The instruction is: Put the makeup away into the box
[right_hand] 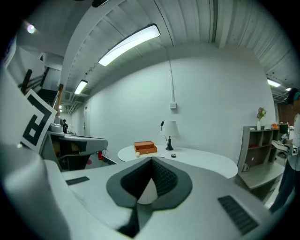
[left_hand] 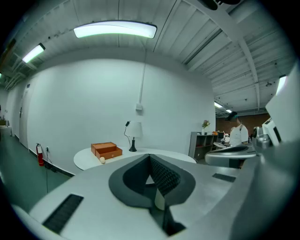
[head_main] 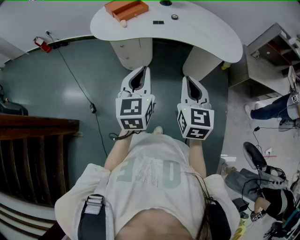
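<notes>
An open orange box (head_main: pixel 126 8) sits at the far left of the white curved table (head_main: pixel 201 33), with a beige makeup sponge (head_main: pixel 123 23) beside it. A flat black palette (head_main: pixel 158 22) and a small round compact (head_main: pixel 174 17) lie further right. Both grippers hang in the air well short of the table. My left gripper (head_main: pixel 140 70) is shut with nothing in it, and my right gripper (head_main: pixel 188 79) is shut and empty too. The left gripper view has the box (left_hand: pixel 106 150) and sponge (left_hand: pixel 102 160) far ahead; the right gripper view shows the box (right_hand: pixel 145 147) and compact (right_hand: pixel 173 155).
A table lamp (right_hand: pixel 169 133) stands behind the makeup. Two white pedestals (head_main: pixel 133 51) hold the table up. A cable (head_main: pixel 93 108) trails over the dark floor, a wooden stair rail (head_main: pixel 33 140) is at the left, shelves (head_main: pixel 272 56) and people at the right.
</notes>
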`<state>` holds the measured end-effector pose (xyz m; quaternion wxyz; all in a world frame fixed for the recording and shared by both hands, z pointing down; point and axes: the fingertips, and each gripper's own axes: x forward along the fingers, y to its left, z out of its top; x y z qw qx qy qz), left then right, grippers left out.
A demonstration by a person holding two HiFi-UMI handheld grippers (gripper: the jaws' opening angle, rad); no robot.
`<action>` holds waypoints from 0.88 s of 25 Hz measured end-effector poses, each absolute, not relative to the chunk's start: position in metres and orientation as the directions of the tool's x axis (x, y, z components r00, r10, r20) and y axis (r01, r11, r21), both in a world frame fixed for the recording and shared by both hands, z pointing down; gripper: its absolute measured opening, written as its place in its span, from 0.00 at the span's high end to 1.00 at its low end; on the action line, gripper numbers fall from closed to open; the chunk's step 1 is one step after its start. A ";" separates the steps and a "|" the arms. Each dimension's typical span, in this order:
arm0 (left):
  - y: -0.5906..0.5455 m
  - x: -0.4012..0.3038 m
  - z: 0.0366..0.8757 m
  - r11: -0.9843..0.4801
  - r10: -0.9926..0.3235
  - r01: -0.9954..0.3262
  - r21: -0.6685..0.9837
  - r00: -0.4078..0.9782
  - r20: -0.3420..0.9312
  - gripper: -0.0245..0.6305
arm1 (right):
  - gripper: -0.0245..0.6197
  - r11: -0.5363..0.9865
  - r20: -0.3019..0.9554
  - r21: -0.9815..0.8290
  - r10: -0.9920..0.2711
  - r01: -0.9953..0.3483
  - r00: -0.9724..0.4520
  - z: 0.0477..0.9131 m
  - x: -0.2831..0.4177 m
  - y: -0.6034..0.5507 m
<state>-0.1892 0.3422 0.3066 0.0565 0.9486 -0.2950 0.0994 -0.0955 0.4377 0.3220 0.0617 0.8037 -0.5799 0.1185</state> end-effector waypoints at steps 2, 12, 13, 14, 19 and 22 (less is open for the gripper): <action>0.343 -0.190 0.309 -0.823 -0.544 -0.566 0.046 0.809 0.224 0.95 | 0.95 -0.319 0.266 -0.037 -0.917 -0.947 0.299 0.325 -0.097 0.438; 0.346 -0.186 0.310 -0.827 -0.543 -0.562 0.020 0.807 0.232 0.95 | 0.95 -0.295 0.225 -0.163 -0.940 -0.942 0.256 0.333 -0.090 0.431; 0.343 -0.188 0.310 -0.822 -0.550 -0.569 0.015 0.802 0.233 0.95 | 0.95 -0.290 0.226 -0.160 -0.941 -0.944 0.251 0.334 -0.091 0.428; 0.339 -0.190 0.311 -0.817 -0.557 -0.576 0.014 0.796 0.236 0.95 | 0.95 -0.283 0.230 -0.154 -0.942 -0.947 0.244 0.336 -0.092 0.425; 0.318 -0.180 0.321 -0.804 -0.573 -0.594 0.032 0.787 0.229 0.95 | 0.95 -0.256 0.229 -0.129 -0.948 -0.958 0.222 0.346 -0.082 0.411; 0.303 -0.161 0.326 -0.804 -0.580 -0.595 0.016 0.789 0.203 0.95 | 0.95 -0.257 0.221 -0.119 -0.949 -0.959 0.227 0.354 -0.063 0.398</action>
